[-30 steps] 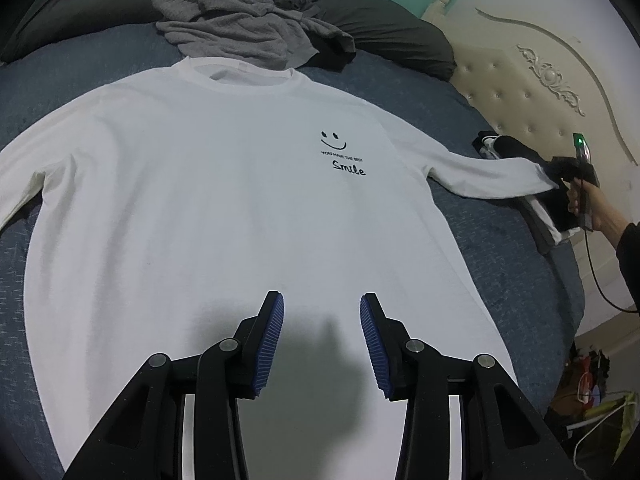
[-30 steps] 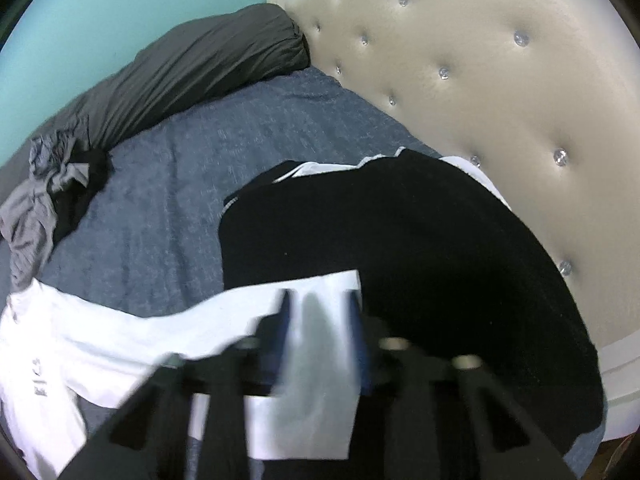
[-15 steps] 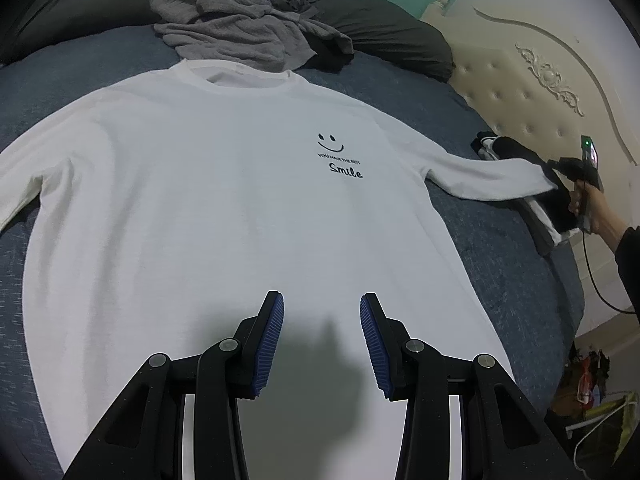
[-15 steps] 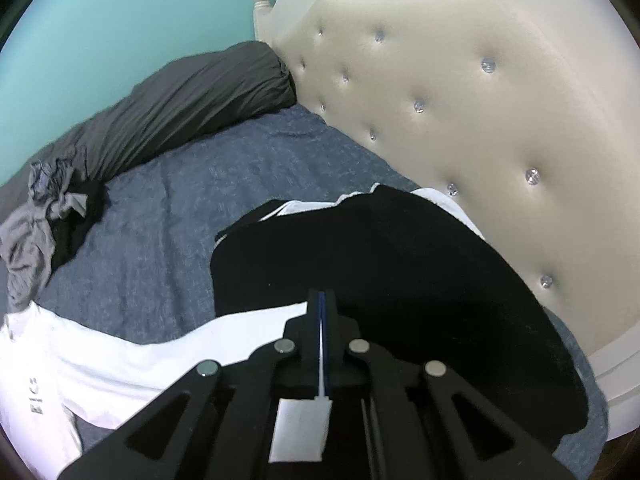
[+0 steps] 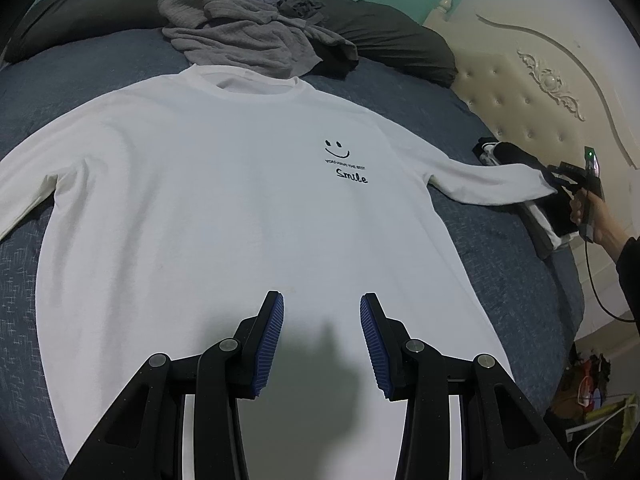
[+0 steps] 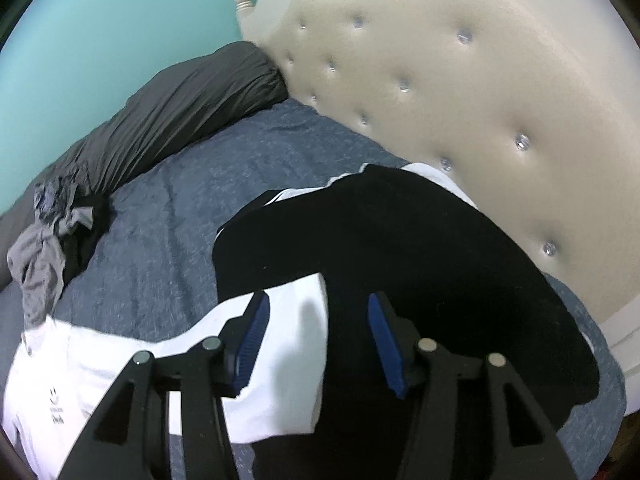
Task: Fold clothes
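Note:
A white long-sleeved shirt (image 5: pixel 224 200) with a smiley and "Smile" print lies spread flat, front up, on the blue bedspread (image 5: pixel 100 60). My left gripper (image 5: pixel 322 316) hovers open above the shirt's lower hem, nothing between its blue pads. In the right wrist view the shirt's right sleeve cuff (image 6: pixel 296 344) rests partly on a black folded garment (image 6: pixel 420 264). My right gripper (image 6: pixel 316 320) stands open over that cuff, its jaws apart and holding nothing. From the left wrist view the right gripper (image 5: pixel 560 176) sits at the sleeve's end, held by a hand (image 5: pixel 592 220).
A crumpled grey garment pile (image 5: pixel 248 36) lies beyond the collar against a long dark grey pillow (image 5: pixel 380 36). A cream tufted headboard (image 6: pixel 460 100) borders the bed on the right. Cluttered floor items (image 5: pixel 592 392) show past the bed's right edge.
My right gripper, shut on the sleeve cuff half a second ago, has opened and let the cuff drop onto the black garment. The left gripper has barely moved.

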### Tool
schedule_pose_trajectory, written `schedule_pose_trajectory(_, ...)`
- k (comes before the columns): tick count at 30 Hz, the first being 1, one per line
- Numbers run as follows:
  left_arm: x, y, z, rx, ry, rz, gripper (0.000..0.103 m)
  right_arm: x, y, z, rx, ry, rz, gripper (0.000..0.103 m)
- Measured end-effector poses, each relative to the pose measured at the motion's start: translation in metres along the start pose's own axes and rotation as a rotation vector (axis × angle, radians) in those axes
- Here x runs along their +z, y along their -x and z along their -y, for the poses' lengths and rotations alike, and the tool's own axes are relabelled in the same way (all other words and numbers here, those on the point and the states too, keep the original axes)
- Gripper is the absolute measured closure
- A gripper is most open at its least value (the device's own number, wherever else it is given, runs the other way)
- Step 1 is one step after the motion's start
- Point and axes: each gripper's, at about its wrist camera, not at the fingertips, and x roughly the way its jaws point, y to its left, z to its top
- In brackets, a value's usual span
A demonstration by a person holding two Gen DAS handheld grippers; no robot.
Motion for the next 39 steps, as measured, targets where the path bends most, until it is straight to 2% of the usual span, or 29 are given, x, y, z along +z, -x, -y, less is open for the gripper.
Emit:
schedule_pose_trajectory(4,0.000,0.000,0.000,-0.003,0.001,0.001,0.059,-0.006,-0.008,-0.008,-0.010,0.044,-0.043,0.052)
schedule_pose_trajectory(6,0.000,0.000,0.000,-0.004,0.001,0.002,0.059,-0.012,-0.013,-0.015,-0.024,0.086,-0.073,0.055)
schedule_pose_trajectory(8,0.000,0.000,0.000,-0.005,0.002,0.002,0.059,-0.017,-0.019,-0.019,-0.033,0.118,-0.100,0.064)
schedule_pose_trajectory(12,-0.001,-0.001,0.000,-0.008,0.007,0.001,0.059,-0.021,-0.027,-0.022,-0.056,0.128,-0.140,0.074)
schedule_pose_trajectory(14,-0.001,-0.001,0.000,-0.009,0.007,0.001,0.059,-0.021,-0.025,-0.022,-0.049,0.125,-0.137,0.093)
schedule_pose_trajectory(17,-0.002,-0.001,-0.001,-0.010,0.010,0.001,0.059,-0.022,-0.018,-0.026,-0.036,0.147,-0.111,0.100)
schedule_pose_trajectory(27,-0.001,0.007,-0.001,-0.014,0.011,0.017,0.059,-0.010,0.016,-0.040,0.038,0.135,0.007,0.101)
schedule_pose_trajectory(33,0.001,0.022,-0.003,-0.016,0.017,0.038,0.059,-0.003,0.044,-0.075,0.121,0.174,0.049,0.101)
schedule_pose_trajectory(39,0.002,0.050,-0.008,-0.016,0.016,0.070,0.059,0.003,0.089,-0.126,0.219,0.223,0.093,0.101)
